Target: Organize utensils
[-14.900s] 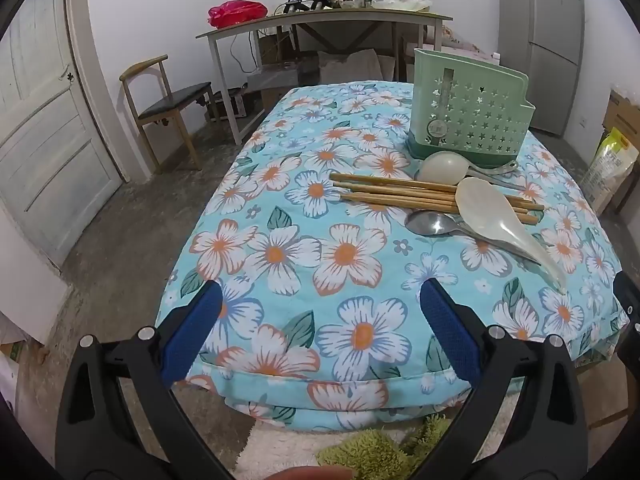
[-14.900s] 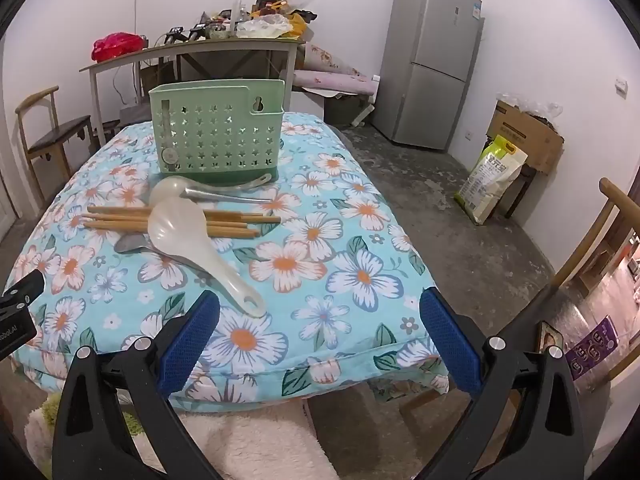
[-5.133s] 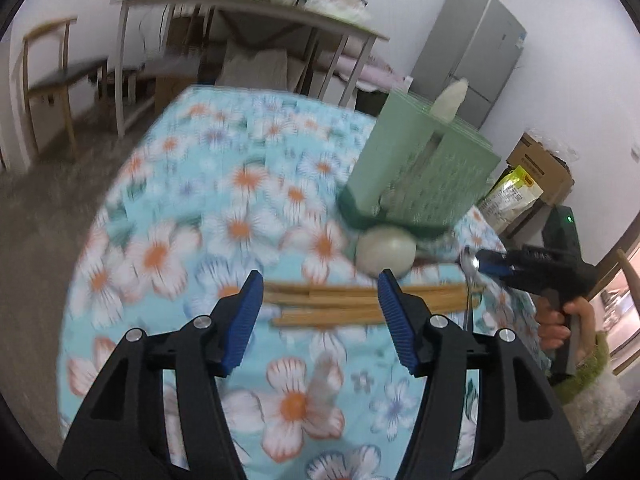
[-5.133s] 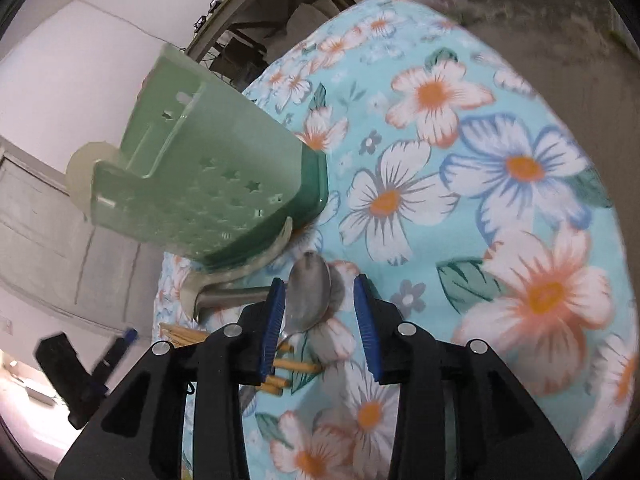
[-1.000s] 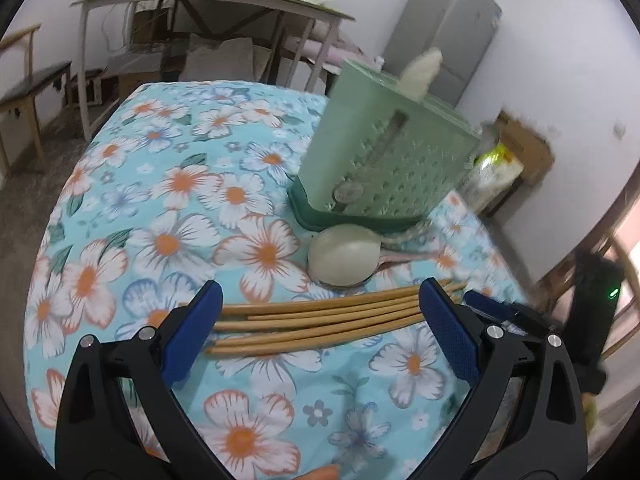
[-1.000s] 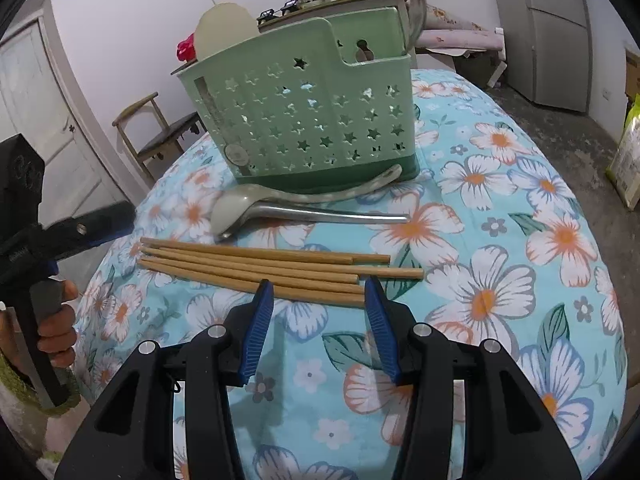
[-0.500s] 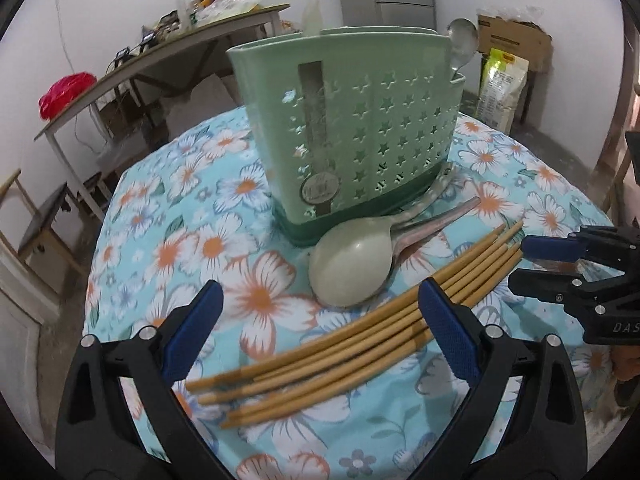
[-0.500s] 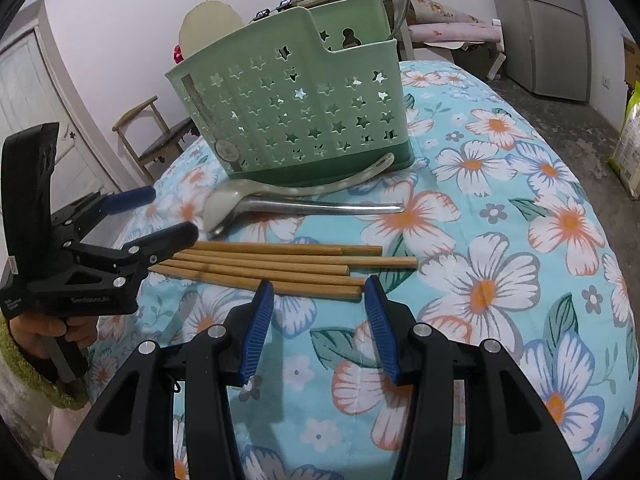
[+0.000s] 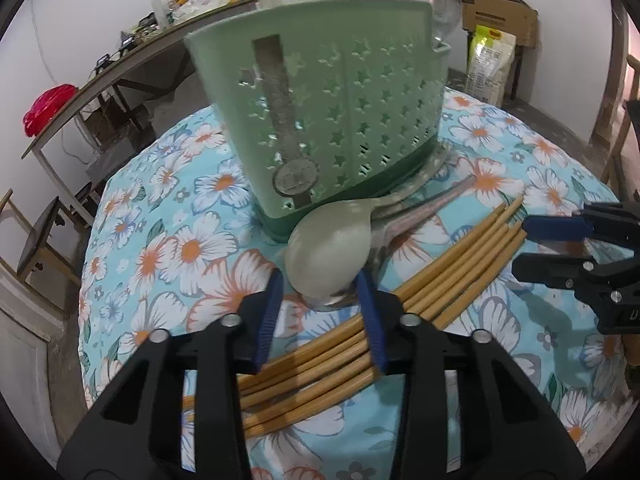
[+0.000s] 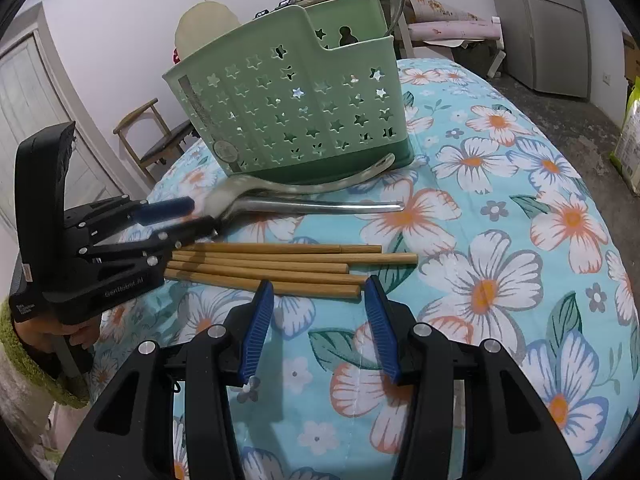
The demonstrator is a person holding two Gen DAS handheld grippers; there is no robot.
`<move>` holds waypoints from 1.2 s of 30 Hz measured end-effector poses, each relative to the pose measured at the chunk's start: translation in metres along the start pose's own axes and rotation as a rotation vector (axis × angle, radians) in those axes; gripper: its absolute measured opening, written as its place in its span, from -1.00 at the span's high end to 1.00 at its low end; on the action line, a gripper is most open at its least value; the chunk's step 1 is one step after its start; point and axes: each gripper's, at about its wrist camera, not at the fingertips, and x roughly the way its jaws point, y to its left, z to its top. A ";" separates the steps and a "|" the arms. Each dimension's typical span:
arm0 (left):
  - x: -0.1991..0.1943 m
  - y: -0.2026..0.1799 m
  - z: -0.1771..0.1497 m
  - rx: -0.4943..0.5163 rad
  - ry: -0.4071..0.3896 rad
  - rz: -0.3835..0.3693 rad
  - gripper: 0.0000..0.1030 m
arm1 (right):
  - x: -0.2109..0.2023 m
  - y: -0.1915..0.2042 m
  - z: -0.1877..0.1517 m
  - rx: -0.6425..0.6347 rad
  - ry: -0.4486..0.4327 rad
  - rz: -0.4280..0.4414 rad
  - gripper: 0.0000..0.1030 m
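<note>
A green perforated utensil holder (image 9: 332, 116) (image 10: 296, 120) stands on the flowered tablecloth (image 9: 168, 248), with a white ladle and a metal spoon (image 9: 442, 4) upright in it. In front lie a pale plastic spoon (image 9: 328, 248) over a metal spoon (image 10: 320, 206), and several bamboo chopsticks (image 9: 400, 312) (image 10: 272, 264). My left gripper (image 9: 320, 308) (image 10: 188, 216) is half open, its jaws around the bowl of the pale spoon. My right gripper (image 10: 316, 320) (image 9: 532, 244) is open and empty, just short of the chopsticks' ends.
The table edge drops off all around to a concrete floor. A cluttered long table (image 9: 132, 60) and a wooden chair (image 10: 156, 136) stand behind. A grey fridge (image 10: 556, 28) and a cardboard box (image 9: 500, 16) are at the far right.
My left gripper has moved forward and narrowed around the pale spoon's bowl. My right gripper has held its place by the chopsticks' ends.
</note>
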 end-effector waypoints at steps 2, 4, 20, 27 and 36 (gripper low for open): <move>-0.003 0.003 0.001 -0.022 -0.012 -0.016 0.45 | 0.000 -0.001 0.000 0.000 0.000 0.000 0.10; -0.006 0.006 0.003 -0.036 -0.029 -0.015 0.50 | 0.000 -0.001 0.000 0.000 0.000 0.000 0.10; 0.010 0.019 0.003 -0.123 -0.015 0.044 0.69 | 0.000 -0.001 0.000 -0.001 0.000 0.001 0.10; 0.008 0.009 0.003 -0.053 -0.036 0.130 0.91 | -0.001 -0.002 -0.001 0.001 -0.005 0.001 0.10; -0.016 -0.010 0.003 0.006 -0.132 0.185 0.98 | -0.010 -0.003 -0.002 -0.008 -0.022 -0.007 0.10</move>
